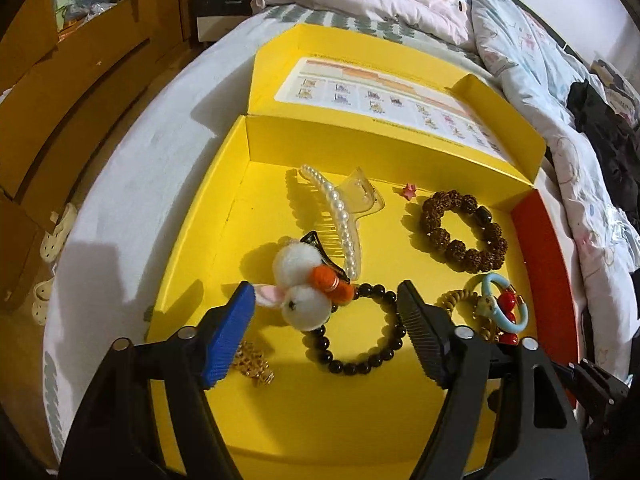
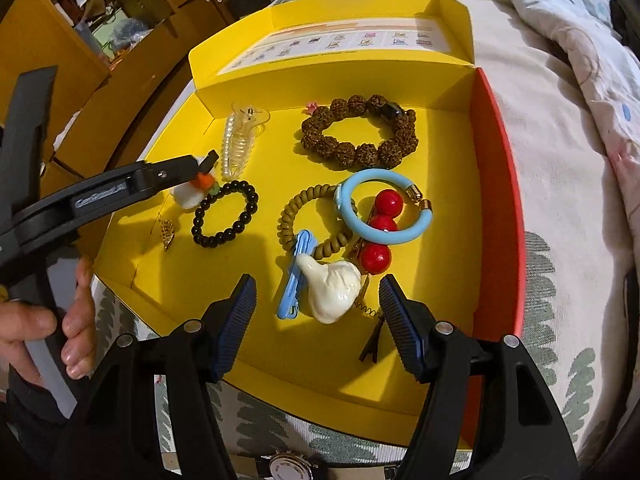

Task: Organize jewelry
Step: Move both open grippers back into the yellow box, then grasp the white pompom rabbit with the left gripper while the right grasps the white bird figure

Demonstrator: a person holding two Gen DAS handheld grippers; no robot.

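An open yellow box (image 1: 200,240) on the bed holds the jewelry. My left gripper (image 1: 326,302) is open and hangs low over a white pom-pom rabbit clip (image 1: 304,280) and a black bead bracelet (image 1: 360,336); its pads touch neither. A gold piece (image 1: 252,364) lies under its blue pad. My right gripper (image 2: 318,300) is open above a white shell-shaped piece (image 2: 332,284) and a light blue clip (image 2: 296,276). Beyond them lie a blue bangle (image 2: 348,204), red balls (image 2: 384,224), a coil hair tie (image 2: 292,216) and a brown bead bracelet (image 2: 360,148).
A pearl hair claw (image 1: 340,216) and a small pink star (image 1: 410,192) lie near the box's back wall. A black hair clip (image 2: 372,344) lies by my right pad. A watch (image 2: 288,468) sits outside the box's front. Crumpled bedding (image 1: 540,80) fills the right; wooden cabinets (image 1: 80,60) stand left.
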